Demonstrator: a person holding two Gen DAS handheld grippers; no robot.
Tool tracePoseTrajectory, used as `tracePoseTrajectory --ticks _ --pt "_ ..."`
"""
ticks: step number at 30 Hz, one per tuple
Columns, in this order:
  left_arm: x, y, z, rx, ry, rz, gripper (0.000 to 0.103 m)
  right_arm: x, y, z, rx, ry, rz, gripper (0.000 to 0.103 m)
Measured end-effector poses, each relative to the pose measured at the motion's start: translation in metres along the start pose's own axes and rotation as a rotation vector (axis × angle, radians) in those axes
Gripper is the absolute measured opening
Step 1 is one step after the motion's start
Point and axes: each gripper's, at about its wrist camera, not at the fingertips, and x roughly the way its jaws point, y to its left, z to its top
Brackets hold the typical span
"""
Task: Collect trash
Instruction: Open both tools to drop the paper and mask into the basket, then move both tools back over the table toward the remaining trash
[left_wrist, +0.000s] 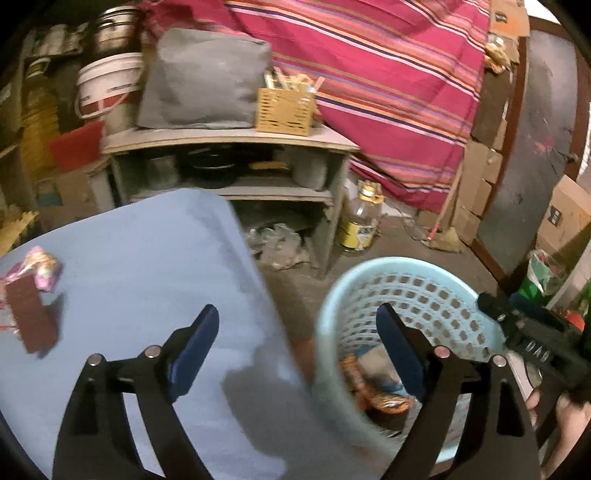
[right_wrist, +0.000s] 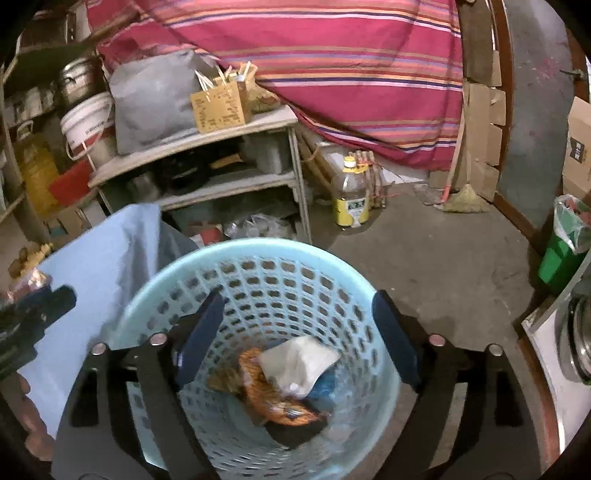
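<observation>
Both your grippers, left gripper (left_wrist: 297, 354) and right gripper (right_wrist: 295, 334), stand wide open and empty over the basket (right_wrist: 177, 266), which holds dropped wrappers (right_wrist: 275, 391). Remaining trash (left_wrist: 31, 291) lies on the blue table (left_wrist: 147, 258) left of the basket; fetch it next.

The right gripper (right_wrist: 299, 334) hangs directly above the blue basket (right_wrist: 236, 254), tilted down, its fingers (right_wrist: 201, 332) spread wide and empty. The left gripper (left_wrist: 297, 347) hangs beside the basket's rim, likewise wide apart with nothing between.
</observation>
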Motion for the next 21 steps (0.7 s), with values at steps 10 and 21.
tracePoseTrajectory --ticks 10,21 --pt "-0.057 0.138 -0.020 -0.054 -0.037 0.215 0.093 -0.001 0.099 0.002 -0.081 -0.046 0.077 0.098" --pt "-0.107 0.278 -0.041 -0.165 -0.076 0.393 0.096 0.023 0.218 -0.008 -0.161 0.000 0.195 0.099"
